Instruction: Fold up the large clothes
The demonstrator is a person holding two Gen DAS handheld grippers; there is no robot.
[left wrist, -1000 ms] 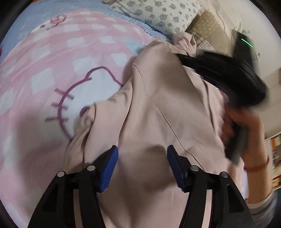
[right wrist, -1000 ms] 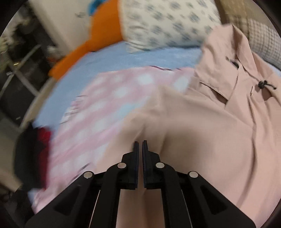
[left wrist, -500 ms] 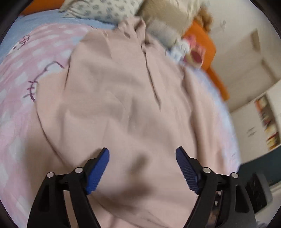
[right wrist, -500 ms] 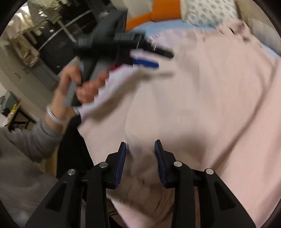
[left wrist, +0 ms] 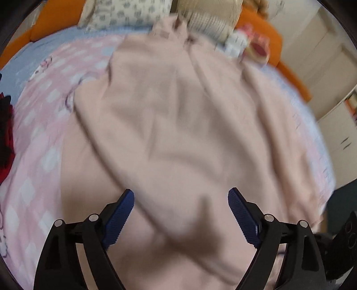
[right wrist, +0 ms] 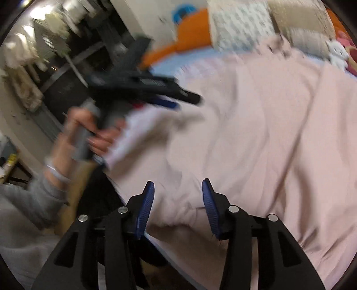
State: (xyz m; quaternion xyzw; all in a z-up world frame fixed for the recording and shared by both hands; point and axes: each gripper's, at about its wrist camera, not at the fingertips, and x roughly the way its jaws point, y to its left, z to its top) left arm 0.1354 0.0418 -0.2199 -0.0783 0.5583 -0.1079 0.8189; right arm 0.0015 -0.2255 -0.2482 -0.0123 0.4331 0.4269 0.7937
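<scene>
A large pale pink garment [left wrist: 178, 125] lies spread on the bed, collar toward the pillows; it also fills the right wrist view [right wrist: 256, 133]. My left gripper [left wrist: 180, 207] is open and empty above the garment's lower part. My right gripper [right wrist: 177, 200] is open and empty over the garment's near hem at the bed edge. The left gripper also shows in the right wrist view [right wrist: 169, 100], held by a hand above the garment's left edge. Both views are blurred by motion.
The bed has a pink checked cover [left wrist: 38, 142] over a blue sheet. Pillows [left wrist: 127, 11] and soft toys [left wrist: 254, 44] lie at the head. A dark red item [left wrist: 5, 133] sits at the left edge. Dark shelving [right wrist: 67, 67] stands beside the bed.
My right gripper has let go of the garment and opened wide. My left gripper has opened wider and pulled back toward the hem. The garment now lies flatter on the bed.
</scene>
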